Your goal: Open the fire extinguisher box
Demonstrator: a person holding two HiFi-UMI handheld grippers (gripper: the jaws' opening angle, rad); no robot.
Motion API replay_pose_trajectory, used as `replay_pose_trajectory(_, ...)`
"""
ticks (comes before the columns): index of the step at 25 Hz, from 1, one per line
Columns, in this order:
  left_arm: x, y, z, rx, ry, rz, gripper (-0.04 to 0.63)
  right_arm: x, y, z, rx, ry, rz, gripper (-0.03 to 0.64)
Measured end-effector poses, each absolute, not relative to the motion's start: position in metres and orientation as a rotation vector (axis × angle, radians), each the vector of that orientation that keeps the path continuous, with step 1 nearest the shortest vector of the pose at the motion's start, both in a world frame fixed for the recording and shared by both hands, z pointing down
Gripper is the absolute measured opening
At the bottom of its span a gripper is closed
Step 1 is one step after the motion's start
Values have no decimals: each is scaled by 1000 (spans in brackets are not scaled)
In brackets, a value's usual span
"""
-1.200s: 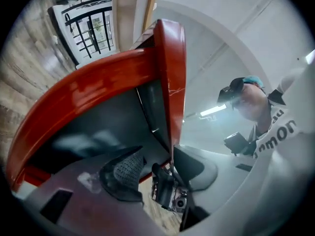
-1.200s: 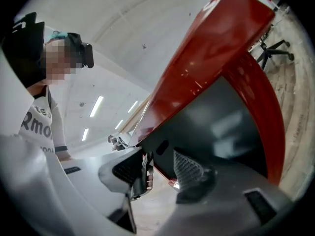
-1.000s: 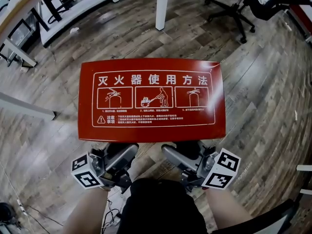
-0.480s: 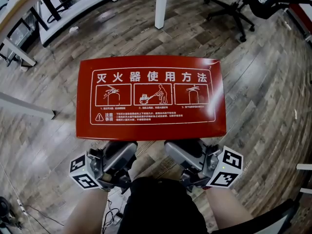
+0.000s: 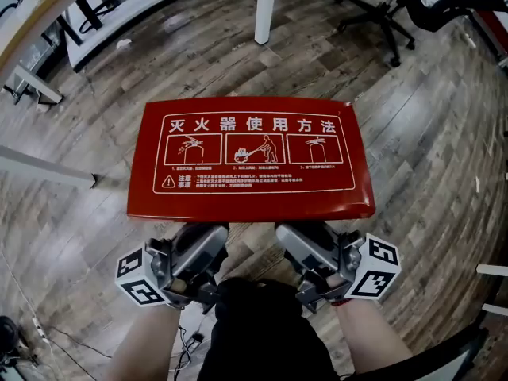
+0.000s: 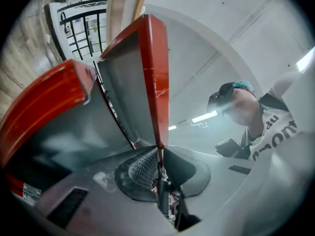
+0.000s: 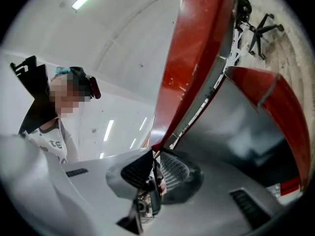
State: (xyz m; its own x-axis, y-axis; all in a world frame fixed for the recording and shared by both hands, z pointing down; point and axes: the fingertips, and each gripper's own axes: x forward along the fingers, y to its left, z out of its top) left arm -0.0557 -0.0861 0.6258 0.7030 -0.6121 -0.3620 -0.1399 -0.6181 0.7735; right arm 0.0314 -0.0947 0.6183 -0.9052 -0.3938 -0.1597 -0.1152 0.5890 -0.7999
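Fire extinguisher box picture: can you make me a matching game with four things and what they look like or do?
Things:
1 lid
2 left gripper
3 office chair
4 floor

Clues:
A wooden planks
B red, with white drawings
C black, top right of the head view
D pinching the lid's edge

Pairs: 1-B, 2-D, 3-C, 4-A.

The left gripper's jaws have just been closing, with the lid's edge between them.

Side by side, tilted slightly upward: left tool (image 6: 158,155), right tool (image 7: 153,157). Both jaws have just been closing; each pinches the red lid (image 5: 250,205) at its edge.
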Motion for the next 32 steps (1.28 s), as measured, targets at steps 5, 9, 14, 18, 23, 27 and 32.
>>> replay_pose_trajectory(5,-56,-91,600,2104,-601,-790,35,31,-100,592,-473,2439,-1282,46)
replay_pose_trajectory(9,-57,-95,584,2081,-637,-751,35,31,-104,576,-541,2380,-1339,44)
replay_pose_trajectory(14,-58,-117,561,2057,-650,-689,35,29,-125,554,-619,2308,-1403,44)
replay_pose_trajectory(18,-59,-121,548,2057,-649,-639,35,27,-129,541,-640,2274,-1427,43)
replay_pose_trajectory(23,-66,-168,506,1986,-651,-649,35,21,-176,499,-666,2206,-1479,41)
replay_pose_trajectory(27,-69,-178,499,1929,-645,-690,34,18,-187,489,-685,2197,-1477,40)
replay_pose_trajectory(32,-68,-187,487,1880,-623,-700,32,19,-196,481,-694,2207,-1483,38)
